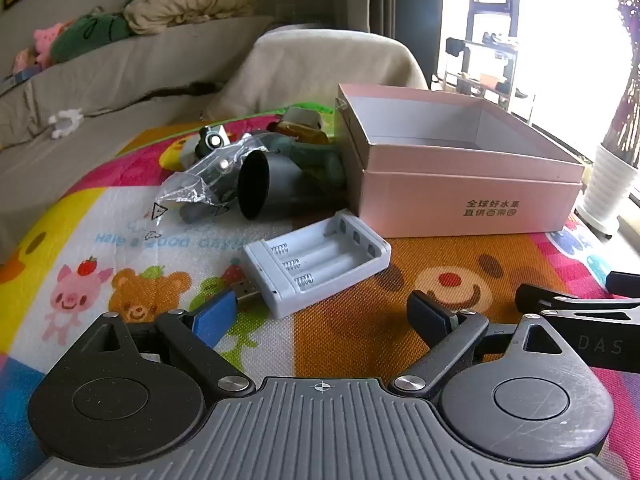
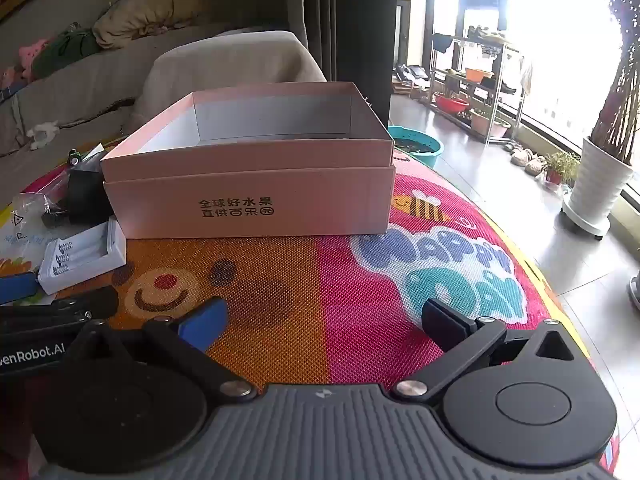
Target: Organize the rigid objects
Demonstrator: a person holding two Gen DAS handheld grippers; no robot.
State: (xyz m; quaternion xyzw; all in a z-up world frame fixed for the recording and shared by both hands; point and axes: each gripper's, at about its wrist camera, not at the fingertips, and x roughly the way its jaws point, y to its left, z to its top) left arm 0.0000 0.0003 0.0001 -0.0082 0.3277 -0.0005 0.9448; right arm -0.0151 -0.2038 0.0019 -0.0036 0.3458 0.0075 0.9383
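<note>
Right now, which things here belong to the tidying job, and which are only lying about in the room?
For the job:
pink box, open
white battery holder
dark cup on its side
clear plastic bag
small things piled behind the cup

Just lying about:
play mat
sofa
white plant pot
shoe rack
teal basin

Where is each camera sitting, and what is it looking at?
Left wrist view: sits on the left hand-held gripper, looking forward and down at the battery holder and grey cup on the play mat; its own open fingers show, plus the other gripper's edge at right.
Right wrist view: sits on the right hand-held gripper, facing the pink box; its open fingers show.
Shared: pink box, battery holder, mat, white plant pot.
</note>
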